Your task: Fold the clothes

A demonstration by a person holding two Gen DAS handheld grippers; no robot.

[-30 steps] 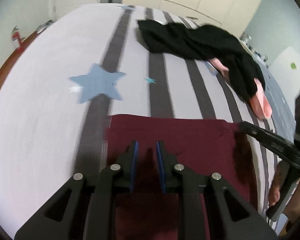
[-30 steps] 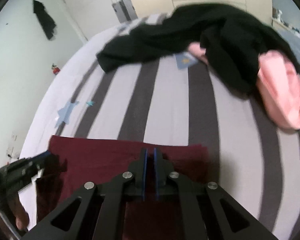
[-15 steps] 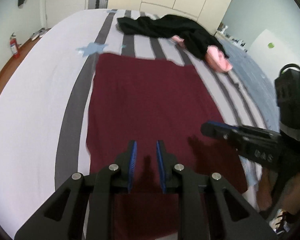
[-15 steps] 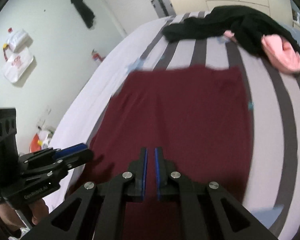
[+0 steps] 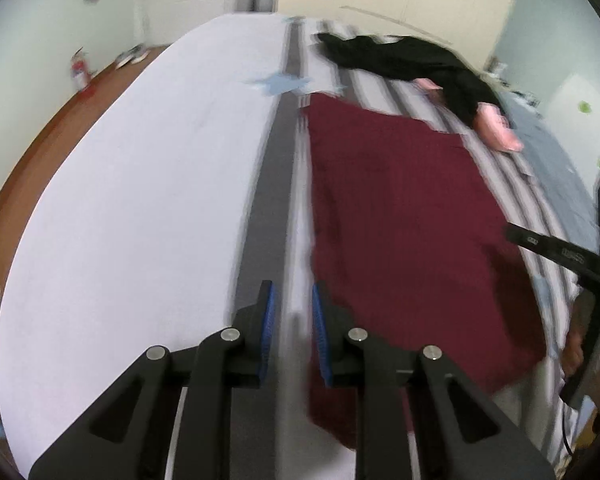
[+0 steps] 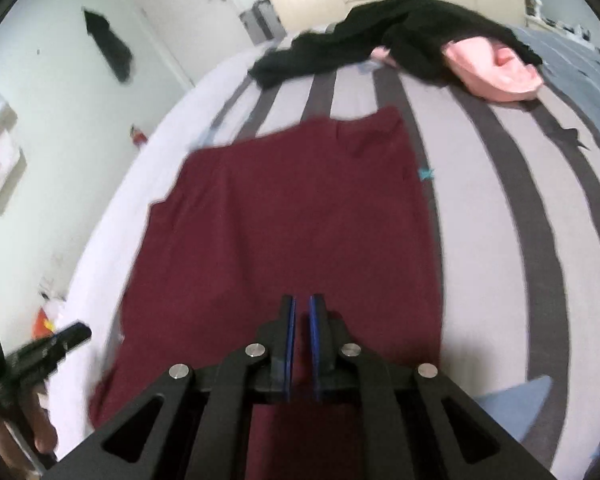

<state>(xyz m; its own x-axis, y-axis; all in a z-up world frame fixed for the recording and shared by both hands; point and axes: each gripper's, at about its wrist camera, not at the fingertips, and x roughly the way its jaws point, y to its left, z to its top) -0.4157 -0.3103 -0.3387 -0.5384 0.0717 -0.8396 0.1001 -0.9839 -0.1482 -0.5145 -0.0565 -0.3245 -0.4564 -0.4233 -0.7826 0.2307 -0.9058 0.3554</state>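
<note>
A dark red garment (image 5: 404, 216) lies spread flat on the striped bed; it also shows in the right wrist view (image 6: 292, 224). My left gripper (image 5: 293, 312) is open with a small gap and empty, above the grey stripe just left of the garment's left edge. My right gripper (image 6: 301, 312) has its pads nearly together with a thin gap, empty, above the garment's near end. The right gripper shows at the right edge of the left wrist view (image 5: 556, 248), and the left gripper at the lower left of the right wrist view (image 6: 48, 348).
A black garment (image 5: 412, 60) and a pink one (image 5: 496, 128) lie at the far end of the bed (image 5: 140, 184). A blue star patch (image 5: 280, 82) lies near the red garment's far left corner. Wooden floor (image 5: 48, 136) lies left of the bed.
Both grippers have pulled back toward the near end of the bed. The left one has shifted left off the red garment. The garment now lies spread out full length.
</note>
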